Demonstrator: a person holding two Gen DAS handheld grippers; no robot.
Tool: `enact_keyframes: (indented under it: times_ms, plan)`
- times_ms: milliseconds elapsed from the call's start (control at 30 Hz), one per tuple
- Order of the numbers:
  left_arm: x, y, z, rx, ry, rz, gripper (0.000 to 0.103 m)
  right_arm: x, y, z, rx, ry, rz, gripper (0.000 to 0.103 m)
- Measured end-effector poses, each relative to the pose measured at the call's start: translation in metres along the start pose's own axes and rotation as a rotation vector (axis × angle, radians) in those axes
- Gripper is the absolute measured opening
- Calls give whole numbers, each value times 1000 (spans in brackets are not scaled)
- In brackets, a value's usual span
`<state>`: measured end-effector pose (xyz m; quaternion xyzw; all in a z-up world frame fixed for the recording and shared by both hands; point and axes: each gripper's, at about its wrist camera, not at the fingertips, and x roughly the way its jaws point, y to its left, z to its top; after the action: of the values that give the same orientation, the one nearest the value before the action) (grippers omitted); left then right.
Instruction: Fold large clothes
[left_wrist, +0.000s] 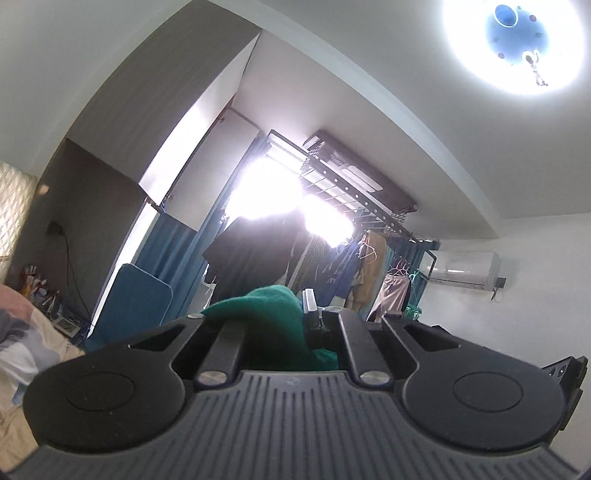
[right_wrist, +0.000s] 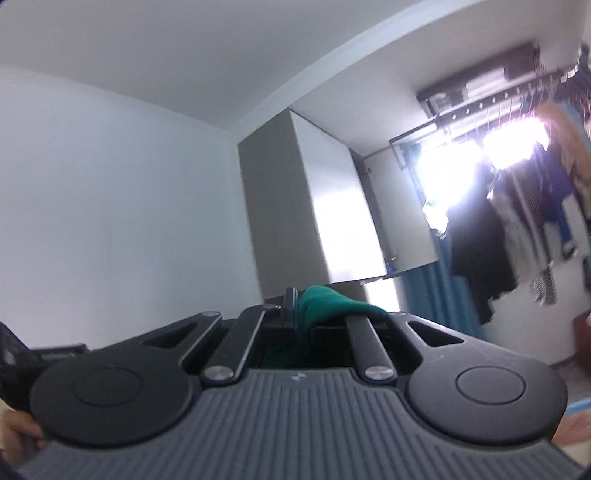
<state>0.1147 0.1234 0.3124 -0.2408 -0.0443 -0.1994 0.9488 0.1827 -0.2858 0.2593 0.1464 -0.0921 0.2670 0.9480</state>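
A dark green knitted garment (left_wrist: 269, 321) bunches between the fingers of my left gripper (left_wrist: 306, 314), which is shut on it and points slightly upward into the room. In the right wrist view the same green garment (right_wrist: 325, 299) is pinched in my right gripper (right_wrist: 299, 306), also shut on it, with a fold draped over the right finger (right_wrist: 365, 317). Both grippers are held high, facing walls and ceiling. The rest of the garment hangs below and is hidden by the gripper bodies.
A clothes rack (left_wrist: 354, 206) with hanging garments (left_wrist: 369, 266) stands before a bright window. A tall wardrobe (right_wrist: 314, 206), blue curtains (left_wrist: 173, 254), an air conditioner (left_wrist: 465, 269) and a ceiling lamp (left_wrist: 517, 44) show. Bedding (left_wrist: 22, 343) lies low left. A hand (right_wrist: 18, 432) grips the right handle.
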Motion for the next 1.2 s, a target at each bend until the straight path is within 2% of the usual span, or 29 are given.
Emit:
enact_keyframes:
  times_ms: [133,233,367,600,733,833,1000,1200]
  plan:
    - [38,-6,3,-17,14,-8,10,16,-30,2,5,7,-48,9]
    - [82,4,-26,16,32,9,10,28,-58,-20,-27,27,-96,9]
    - [142,50,-106,22,137,66,10,57,-117,-102,-12,132,-159,9]
    - [260,184,-264,24,281,211,10,132,-226,-282,-4,306,-260,9]
    - [332,263,-345,36,348,281,10,198,-270,-379,-58,377,-302,9]
    - [388,319,-403,26,432,324,10,227,-290,-434,-83,439,-322,9]
    - [448,381,-468,41,535,369,10,259,-319,-496,-76,545,-342,10]
    - [474,425,-510,13,596,420,10,271,-327,-527,-69,611,-347,12]
